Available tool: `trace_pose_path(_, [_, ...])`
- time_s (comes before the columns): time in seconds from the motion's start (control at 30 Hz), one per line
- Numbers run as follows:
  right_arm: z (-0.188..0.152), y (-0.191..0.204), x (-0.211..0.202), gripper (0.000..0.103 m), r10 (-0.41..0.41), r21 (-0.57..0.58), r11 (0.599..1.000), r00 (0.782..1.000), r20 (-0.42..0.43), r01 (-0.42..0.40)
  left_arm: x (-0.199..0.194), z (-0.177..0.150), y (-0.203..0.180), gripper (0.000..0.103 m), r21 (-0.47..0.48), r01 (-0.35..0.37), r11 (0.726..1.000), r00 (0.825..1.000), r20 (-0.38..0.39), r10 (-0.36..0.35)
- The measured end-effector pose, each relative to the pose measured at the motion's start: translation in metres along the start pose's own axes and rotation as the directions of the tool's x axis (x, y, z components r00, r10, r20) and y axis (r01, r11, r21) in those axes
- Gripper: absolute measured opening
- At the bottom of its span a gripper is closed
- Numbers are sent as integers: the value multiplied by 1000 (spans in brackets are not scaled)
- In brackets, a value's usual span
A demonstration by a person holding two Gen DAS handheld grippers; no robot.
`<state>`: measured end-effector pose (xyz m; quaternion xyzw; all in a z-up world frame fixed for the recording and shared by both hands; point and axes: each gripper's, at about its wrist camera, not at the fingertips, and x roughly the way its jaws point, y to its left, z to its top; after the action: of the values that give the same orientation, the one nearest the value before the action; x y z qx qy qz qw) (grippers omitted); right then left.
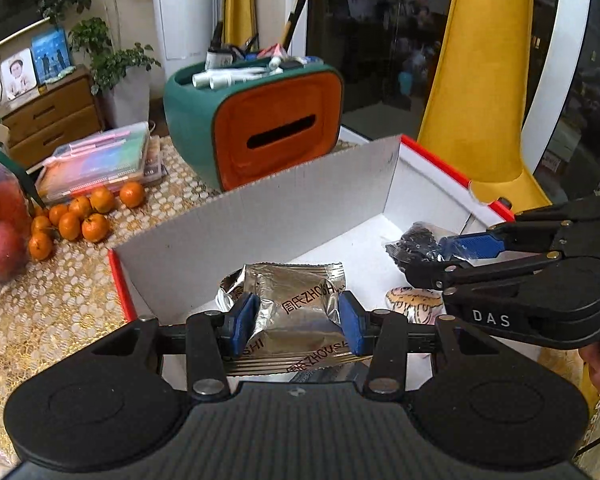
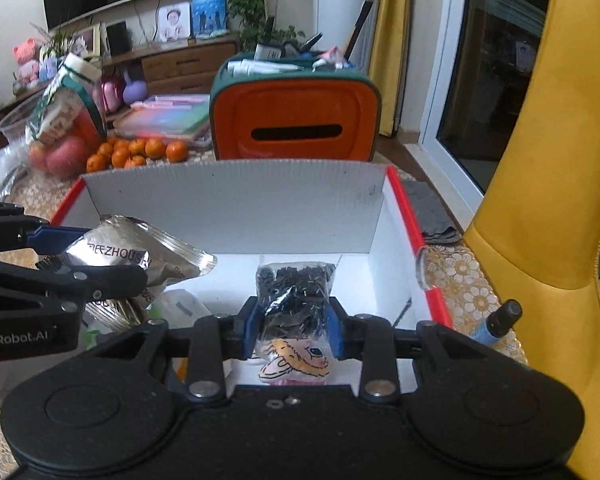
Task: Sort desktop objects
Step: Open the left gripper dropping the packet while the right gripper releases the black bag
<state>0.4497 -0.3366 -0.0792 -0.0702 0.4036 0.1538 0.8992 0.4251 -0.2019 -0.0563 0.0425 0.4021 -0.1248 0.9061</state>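
Silver foil snack packet [image 1: 296, 308], crinkled and printed with "ZHOUSHI" lettering, sits pinched between the blue pads of the left gripper [image 1: 298, 320] above the white floor of the red-edged cardboard box [image 1: 260, 208]; its lower edge is cut off behind the gripper body. Beside it, also over the box, the right gripper [image 2: 292, 332] is clamped tight on a clear bag of small black pieces [image 2: 296, 284], one bag only, its contents too small to identify. Under that bag lies one cartoon-printed item [image 2: 296, 360], partly hidden by the gripper frame, so what it is stays unclear. A pale object [image 2: 180, 308] by the box's near left corner is mostly covered. Behind the box stands one teal and orange tissue holder [image 1: 256, 120] with a slot in its face; tubes and a brush crowd its top, hard to count. Left of the box a cluster of about ten mandarins [image 1: 80, 216] lies on the lace tablecloth [image 1: 60, 304], some overlapping. One dark-capped blue tube [image 2: 496, 322] lies right of the box.
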Motion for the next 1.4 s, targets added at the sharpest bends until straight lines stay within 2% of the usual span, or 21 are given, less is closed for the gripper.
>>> trace_pose_path(0.37, [-2,4,22,33,-2,-13,1000,998,-59,1,15,-6,5,45,-22,17,1000,999,-39,-18])
trace_pose_path(0.67, [-4,2,20,37,-6,-4,1000,999,-54,6,16,-9,8,47,-46,10,999,999,-48,-13])
trace_pose_path(0.83, [-5,-1,17,45,-7,5,1000,999,-45,7,10,-11,10,57,-54,6,999,1000,-30,-8])
trace_pose_path(1.03, [-9,-5,5,52,10,10,1000,1000,-24,-10,-4,-10,16,62,-101,27,995,1000,7,-26])
trace_pose_path(1.2, [-12,-4,-11,65,37,2,999,999,12,-37,-19,-10,16,68,-100,42,994,999,36,-39])
trace_pose_path(1.4, [-17,2,-28,71,53,-28,998,998,34,-52,-35,-13,16,74,-101,54,993,997,52,-49])
